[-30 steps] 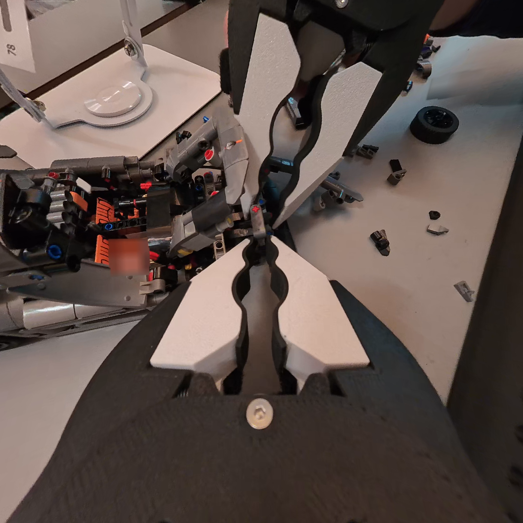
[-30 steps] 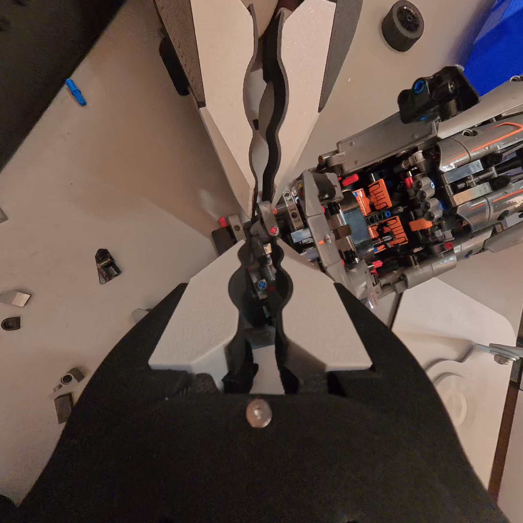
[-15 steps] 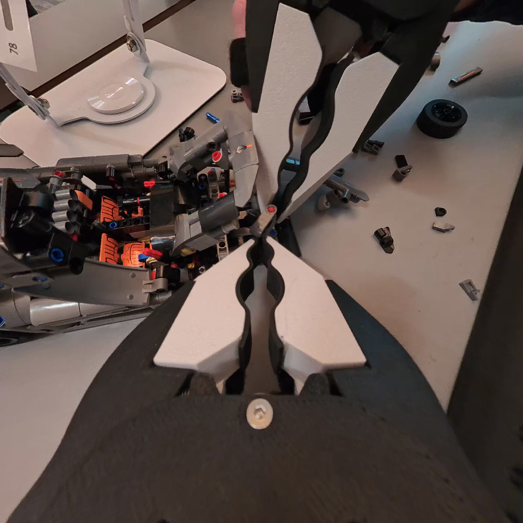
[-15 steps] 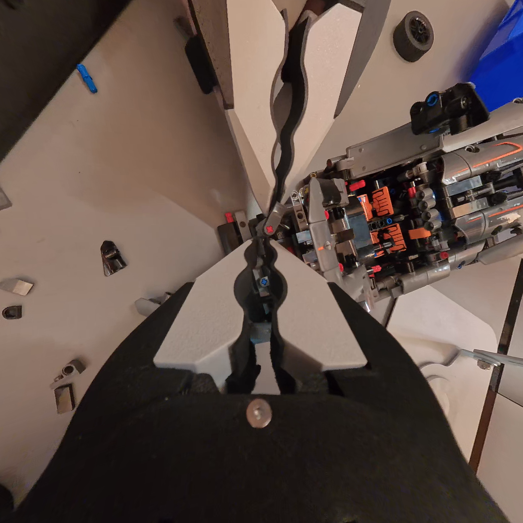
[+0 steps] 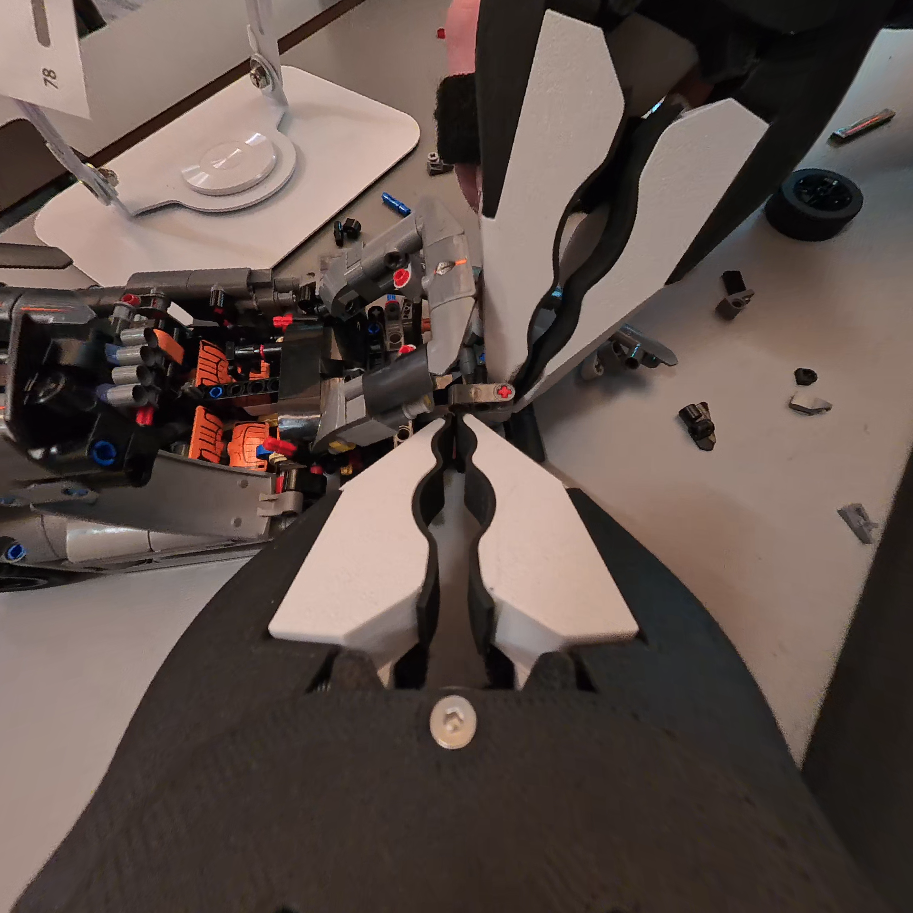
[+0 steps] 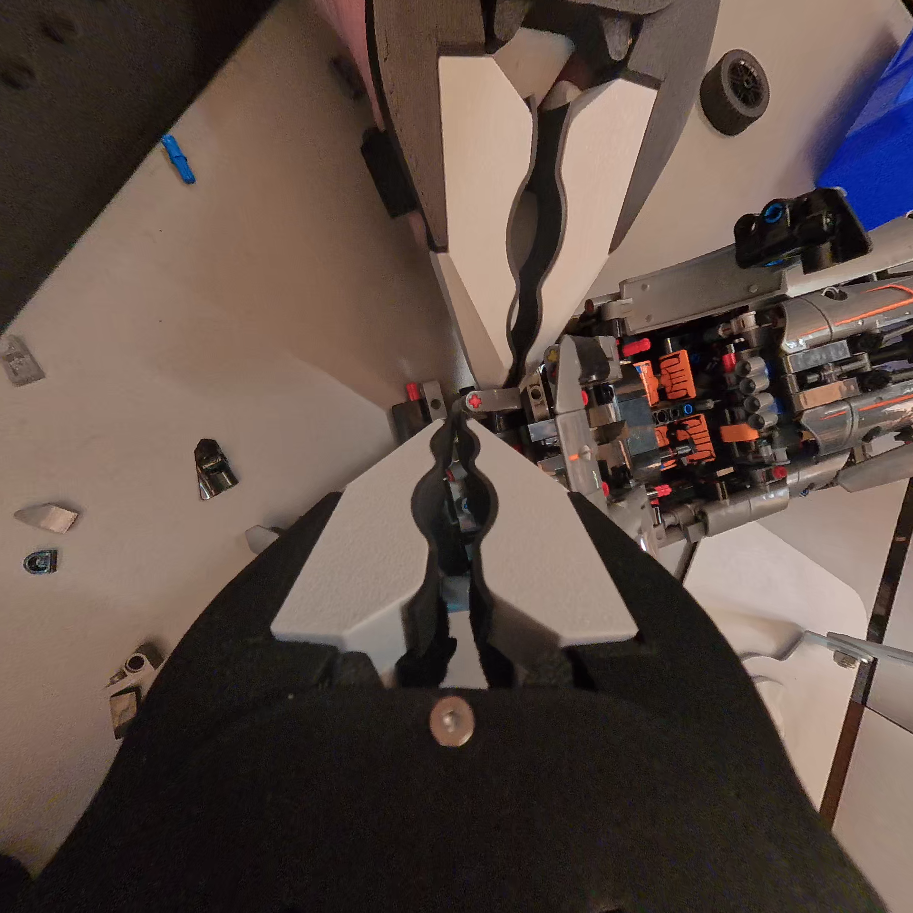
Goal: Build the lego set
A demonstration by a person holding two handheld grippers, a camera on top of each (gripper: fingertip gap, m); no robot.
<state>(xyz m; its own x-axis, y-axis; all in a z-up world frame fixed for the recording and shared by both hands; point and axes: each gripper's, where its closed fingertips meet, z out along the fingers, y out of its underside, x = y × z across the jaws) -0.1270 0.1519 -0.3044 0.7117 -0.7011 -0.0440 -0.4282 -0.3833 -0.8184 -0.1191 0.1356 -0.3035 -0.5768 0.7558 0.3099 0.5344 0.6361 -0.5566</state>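
Note:
A grey, black and orange lego car model (image 5: 237, 375) lies on the white table; it also shows in the right wrist view (image 6: 716, 410). A small grey link with a red axle end (image 5: 481, 394) sticks out level from the model's near end; it also shows in the right wrist view (image 6: 494, 399). My left gripper (image 5: 455, 420) is shut with its tips at the link's dark end. My right gripper (image 6: 457, 420) is shut with its tips at the red end. Each gripper shows from above in the other's view, the right (image 5: 514, 393) and the left (image 6: 514, 380).
A black wheel (image 5: 815, 210) and several small loose dark and grey pieces (image 5: 696, 420) lie on the table to the right. A white stand base (image 5: 222, 163) sits behind the model. A blue pin (image 6: 178, 158) and a blue bin (image 6: 879, 148) are near the edges. The grippers are tip to tip, or close to it.
The grey link has swung from upright to lying level between the two grippers. In the left wrist view the right gripper's tips have shifted right and down with the red end.

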